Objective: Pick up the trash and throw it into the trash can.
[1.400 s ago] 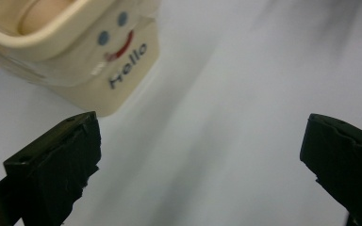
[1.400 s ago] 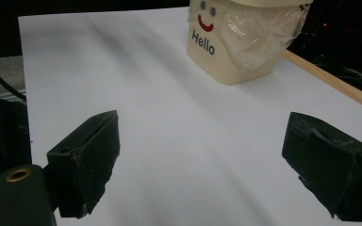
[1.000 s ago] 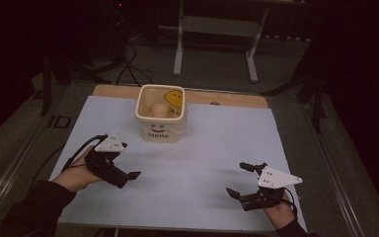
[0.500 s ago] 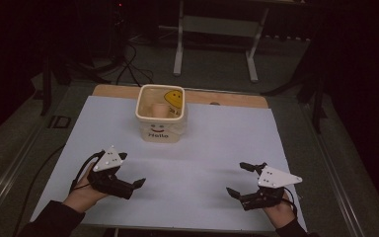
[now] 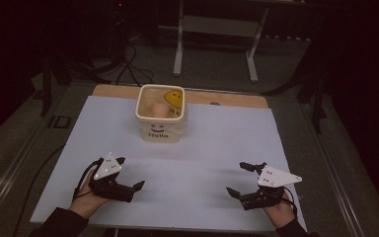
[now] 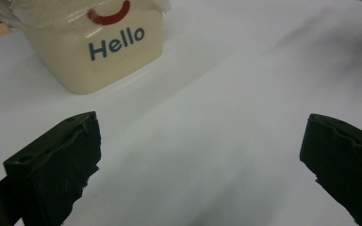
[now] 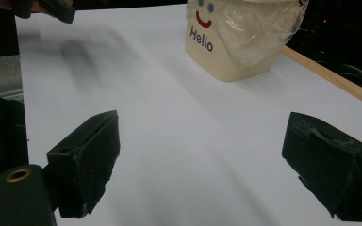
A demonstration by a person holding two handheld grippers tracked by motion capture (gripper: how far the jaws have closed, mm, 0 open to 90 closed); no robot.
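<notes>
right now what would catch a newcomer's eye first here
The cream bin with a red smile and "Hello" on its front stands at the far middle of the white sheet, lined with a clear bag. Nearer the person, the left gripper and the right gripper sit apart at the sheet's near corners, both with jaws wide open and holding nothing.

One word to read here — "Hello", in dark blue letters on the front wall of the cream tub, which sits upper centre in the high view. Above it runs a red curved smile line; the left gripper view puts both at its upper left, the right gripper view at its top, right of centre, with two dark dot eyes above. Inside the tub, a yellow smiley face.
</notes>
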